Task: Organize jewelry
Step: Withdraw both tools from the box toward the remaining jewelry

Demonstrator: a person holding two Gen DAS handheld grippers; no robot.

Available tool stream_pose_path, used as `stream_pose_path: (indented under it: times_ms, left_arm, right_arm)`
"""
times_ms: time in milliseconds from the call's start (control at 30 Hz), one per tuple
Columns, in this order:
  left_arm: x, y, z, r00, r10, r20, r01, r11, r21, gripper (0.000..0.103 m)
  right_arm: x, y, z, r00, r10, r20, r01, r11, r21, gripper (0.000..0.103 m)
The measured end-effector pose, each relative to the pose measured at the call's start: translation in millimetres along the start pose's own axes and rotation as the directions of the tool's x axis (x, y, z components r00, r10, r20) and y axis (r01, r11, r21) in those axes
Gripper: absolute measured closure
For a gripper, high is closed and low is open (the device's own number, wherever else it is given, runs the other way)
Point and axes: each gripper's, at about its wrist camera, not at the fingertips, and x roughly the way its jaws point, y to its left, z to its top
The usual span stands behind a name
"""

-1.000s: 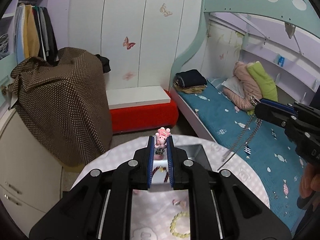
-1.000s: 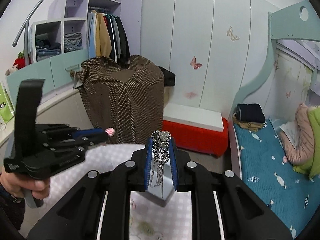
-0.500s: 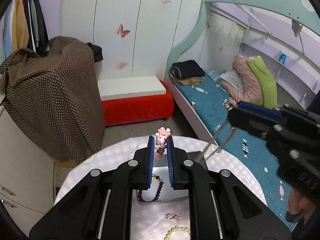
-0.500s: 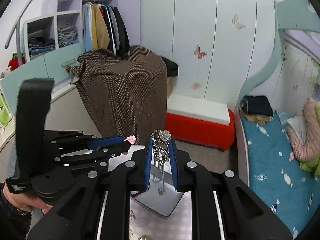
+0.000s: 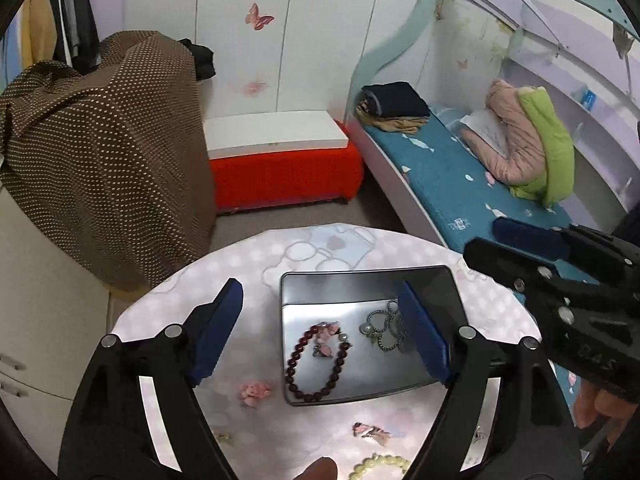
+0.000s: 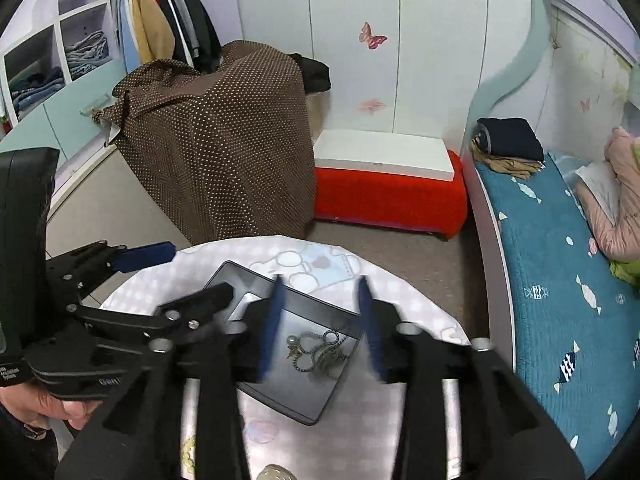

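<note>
Left wrist view: both grippers stand spread and empty over the shallow grey metal tray [image 5: 448, 280] on the round, pink-patterned table [image 5: 248, 264].

Left gripper [image 5: 320, 332] has its blue-padded fingers [image 5: 216, 332] wide apart, straddling the tray and holding nothing. Inside the tray lie a dark red beaded bracelet [image 5: 316, 364] with a small pink charm [image 5: 326, 330] at its top edge, and, just beside it to the right, a silver chain necklace [image 5: 386, 328] in a loose heap. Outside the tray, on the table: a pink flower-shaped piece [image 5: 254, 391], a small pink-and-white piece [image 5: 370, 430], and a pale yellow beaded bracelet [image 5: 378, 465] at the near edge. Right gripper [image 6: 320, 320], seen in the right wrist view, is blurred, its fingers parted above the chain heap, gripping nothing.
</note>
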Motion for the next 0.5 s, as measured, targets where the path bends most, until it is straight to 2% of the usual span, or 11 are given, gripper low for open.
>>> stream_pose_path:
  times_ms: [33, 67, 100, 133, 200, 500]
  left_arm:
    - [-2, 2, 0, 1.000, 0.009, 0.002, -0.009, 1.000, -0.009, 0.017]
    - [-8, 5, -1, 1.000, 0.017, 0.021, -0.016, 1.000, -0.023, 0.013]
    - [-12, 7, -2, 0.999, 0.023, 0.034, -0.022, 0.999, -0.031, 0.013]
    - [-16, 8, -3, 0.999, 0.031, 0.041, -0.029, 0.999, -0.035, 0.013]
    - [-28, 10, -9, 0.997, 0.053, 0.063, -0.051, 0.998, -0.043, 0.012]
    - [-90, 15, -46, 0.970, 0.153, 0.190, -0.142, 0.987, -0.069, 0.006]
  right_arm:
    - [-2, -1, -1, 1.000, 0.001, 0.007, -0.001, 1.000, 0.008, 0.038]
    - [-4, -2, -2, 1.000, 0.001, 0.015, -0.001, 1.000, 0.014, 0.036]
    - [-6, -4, -3, 1.000, 0.002, 0.020, -0.002, 1.000, 0.020, 0.028]
    - [-7, -6, -2, 1.000, 0.001, 0.025, -0.002, 1.000, 0.027, 0.016]
    - [-17, -8, -5, 0.998, -0.009, 0.056, 0.006, 0.999, 0.048, 0.007]
    - [-59, -11, -23, 0.988, -0.061, 0.142, 0.045, 0.993, 0.113, 0.007]
